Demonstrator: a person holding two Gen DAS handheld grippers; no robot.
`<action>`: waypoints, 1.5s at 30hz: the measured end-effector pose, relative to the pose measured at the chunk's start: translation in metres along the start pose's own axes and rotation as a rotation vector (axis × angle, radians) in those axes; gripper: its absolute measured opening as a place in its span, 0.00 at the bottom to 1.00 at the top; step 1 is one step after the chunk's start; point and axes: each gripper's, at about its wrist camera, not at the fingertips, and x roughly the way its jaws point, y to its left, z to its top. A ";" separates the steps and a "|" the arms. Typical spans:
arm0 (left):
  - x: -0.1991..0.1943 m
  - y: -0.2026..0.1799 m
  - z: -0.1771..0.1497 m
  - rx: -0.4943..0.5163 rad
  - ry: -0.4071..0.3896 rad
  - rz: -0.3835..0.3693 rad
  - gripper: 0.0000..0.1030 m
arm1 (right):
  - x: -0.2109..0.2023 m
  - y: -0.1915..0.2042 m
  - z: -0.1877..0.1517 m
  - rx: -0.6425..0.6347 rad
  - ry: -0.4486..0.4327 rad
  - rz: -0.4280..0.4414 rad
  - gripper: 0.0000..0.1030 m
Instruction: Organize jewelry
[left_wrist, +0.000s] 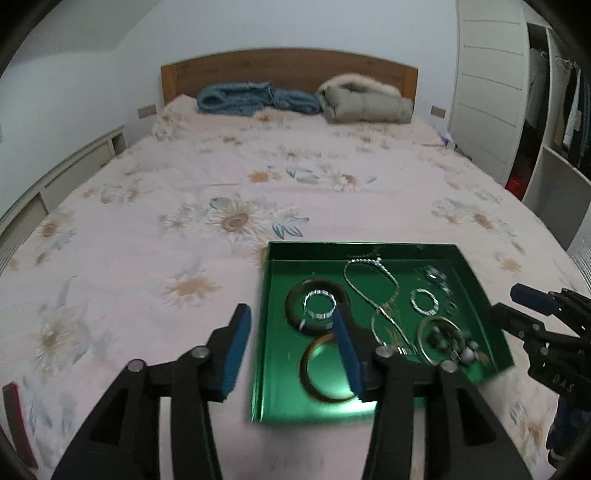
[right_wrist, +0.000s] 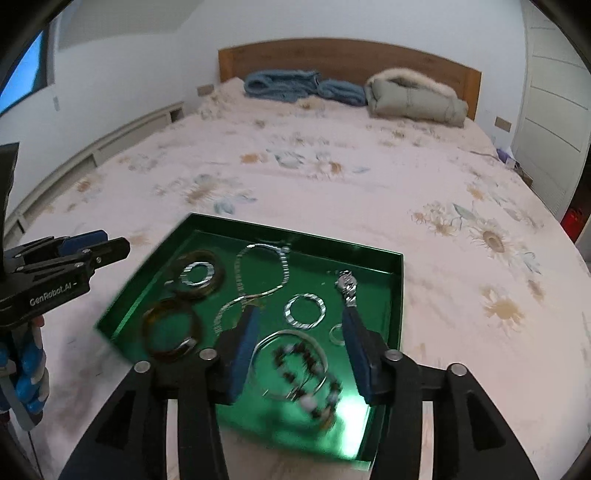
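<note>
Bed; left gripper marked "GenRobot.AI".

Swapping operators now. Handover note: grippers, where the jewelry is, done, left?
Left gripper: open, empty, above the tray's left edge.
Right gripper: open, empty, above the tray's near right part.
Tray lies on the bed.
In the tray: bangles, chain, ring, watch, beaded bracelet.
Done: no jewelry seen outside the tray.
Left: possibly tidying pieces inside; the bracelet overlaps a hoop.

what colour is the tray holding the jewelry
Shiny green tray; clearest in the right wrist view.
</note>
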 end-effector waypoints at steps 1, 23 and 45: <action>-0.014 0.002 -0.006 -0.011 -0.014 0.000 0.48 | -0.011 0.003 -0.005 0.002 -0.011 0.009 0.48; -0.248 -0.030 -0.145 -0.039 -0.193 0.157 0.52 | -0.210 0.041 -0.148 -0.012 -0.149 -0.006 0.91; -0.334 -0.086 -0.205 -0.004 -0.294 0.197 0.64 | -0.315 0.042 -0.213 -0.028 -0.318 -0.041 1.00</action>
